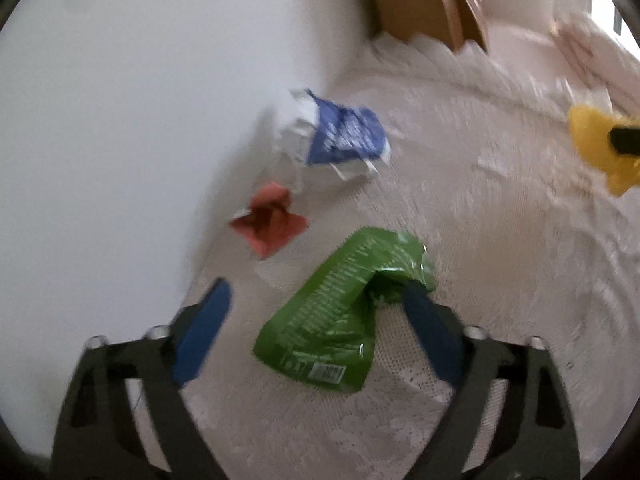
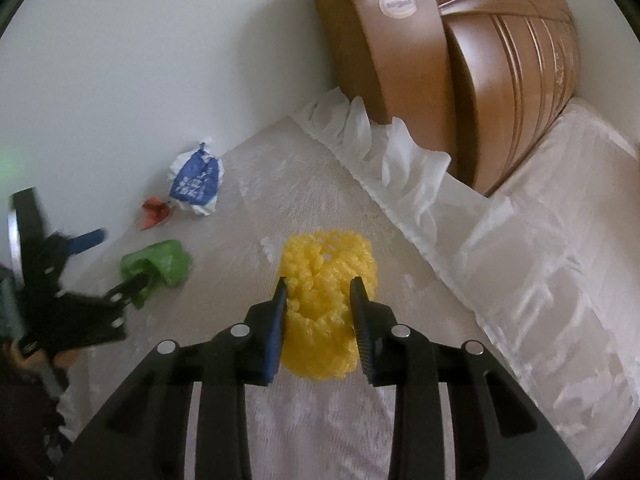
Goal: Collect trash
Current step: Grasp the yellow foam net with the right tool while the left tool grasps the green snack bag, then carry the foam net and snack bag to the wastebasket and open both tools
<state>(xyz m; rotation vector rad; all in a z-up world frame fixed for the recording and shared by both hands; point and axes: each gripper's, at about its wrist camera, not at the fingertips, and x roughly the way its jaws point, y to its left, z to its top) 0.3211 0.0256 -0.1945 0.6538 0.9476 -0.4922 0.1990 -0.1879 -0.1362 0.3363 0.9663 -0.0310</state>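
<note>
so we've got the right gripper (image 2: pixel 319 286) squeezed narrow onto the yellow foam net (image 2: pixel 326 280), pads pressing both its sides, on the lacy bedspread (image 2: pixel 280 184). our left gripper (image 1: pixel 318 296) is spread wide around the green wrapper (image 1: pixel 340 300); one pad touches its crumpled edge, the other is well clear. the red scrap (image 1: pixel 270 220) and blue-and-white wrapper (image 1: pixel 340 132) lie further ahead by the white wall (image 1: pixel 140 120), wooden headboard (image 2: pixel 440 60) beyond.
</note>
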